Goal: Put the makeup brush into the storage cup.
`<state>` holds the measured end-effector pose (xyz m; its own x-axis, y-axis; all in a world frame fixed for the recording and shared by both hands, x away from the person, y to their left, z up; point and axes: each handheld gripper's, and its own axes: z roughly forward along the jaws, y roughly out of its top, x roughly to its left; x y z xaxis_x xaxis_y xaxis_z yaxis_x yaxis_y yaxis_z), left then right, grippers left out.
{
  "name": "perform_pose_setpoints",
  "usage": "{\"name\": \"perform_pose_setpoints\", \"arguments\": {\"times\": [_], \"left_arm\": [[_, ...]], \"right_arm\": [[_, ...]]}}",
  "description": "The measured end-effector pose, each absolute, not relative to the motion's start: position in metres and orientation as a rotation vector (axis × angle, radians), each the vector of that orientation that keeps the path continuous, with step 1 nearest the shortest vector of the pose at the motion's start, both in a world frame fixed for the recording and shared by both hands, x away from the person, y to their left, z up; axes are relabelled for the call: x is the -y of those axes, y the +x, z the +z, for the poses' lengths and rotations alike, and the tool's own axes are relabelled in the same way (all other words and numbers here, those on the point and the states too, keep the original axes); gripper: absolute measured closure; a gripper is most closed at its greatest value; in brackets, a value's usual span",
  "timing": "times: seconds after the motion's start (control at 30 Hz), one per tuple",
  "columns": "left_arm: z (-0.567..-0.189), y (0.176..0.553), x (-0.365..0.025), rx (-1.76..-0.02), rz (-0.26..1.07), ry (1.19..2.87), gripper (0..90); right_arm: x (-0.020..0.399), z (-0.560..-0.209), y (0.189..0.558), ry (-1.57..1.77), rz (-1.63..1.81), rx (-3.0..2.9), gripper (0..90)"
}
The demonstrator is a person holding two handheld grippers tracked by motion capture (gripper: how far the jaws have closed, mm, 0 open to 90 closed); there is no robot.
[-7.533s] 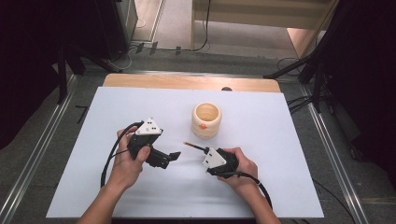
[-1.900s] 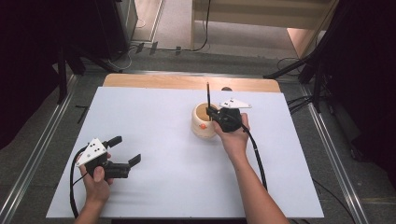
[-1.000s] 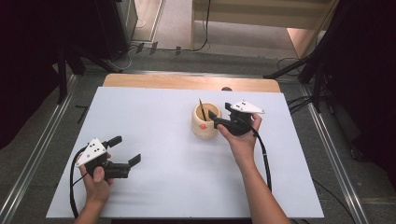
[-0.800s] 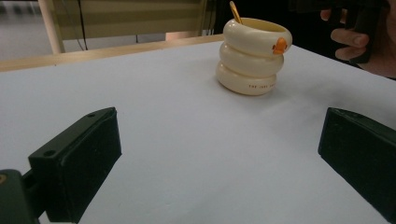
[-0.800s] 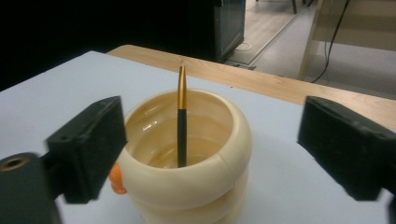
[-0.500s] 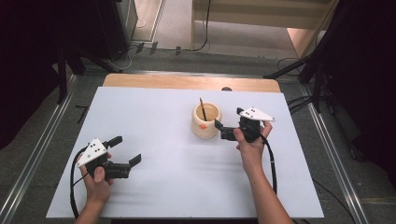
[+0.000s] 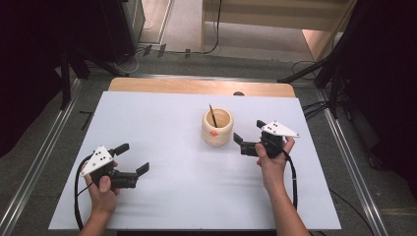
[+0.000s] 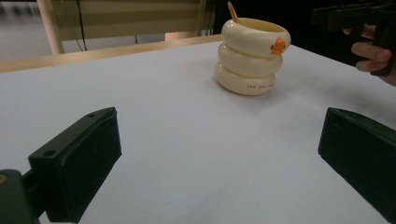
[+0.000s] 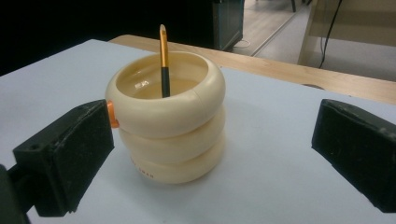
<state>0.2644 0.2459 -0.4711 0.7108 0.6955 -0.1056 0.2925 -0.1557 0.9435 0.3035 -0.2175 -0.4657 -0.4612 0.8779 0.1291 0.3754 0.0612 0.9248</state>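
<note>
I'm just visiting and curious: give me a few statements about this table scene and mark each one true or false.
1. The pen stands inside the cream holder. True.
2. The right gripper grips the pen. False: its jaws are open and empty, having just been opening.
3. The left gripper touches the holder. False: it sits far off, near the table's front left corner.
4. The holder has an orange spot on its side. True.
</note>
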Motion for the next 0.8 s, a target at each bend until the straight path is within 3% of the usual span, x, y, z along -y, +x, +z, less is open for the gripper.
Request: {"name": "perform_pose_setpoints", "arguments": {"times": [0.8], "left_arm": [[-0.471, 0.264, -0.247, -0.792, 0.433, 1.74, 0.0]], "right_arm": [[0.246, -0.476, 0.276, 1.257, 1.377, -1.846, 0.0]]}}
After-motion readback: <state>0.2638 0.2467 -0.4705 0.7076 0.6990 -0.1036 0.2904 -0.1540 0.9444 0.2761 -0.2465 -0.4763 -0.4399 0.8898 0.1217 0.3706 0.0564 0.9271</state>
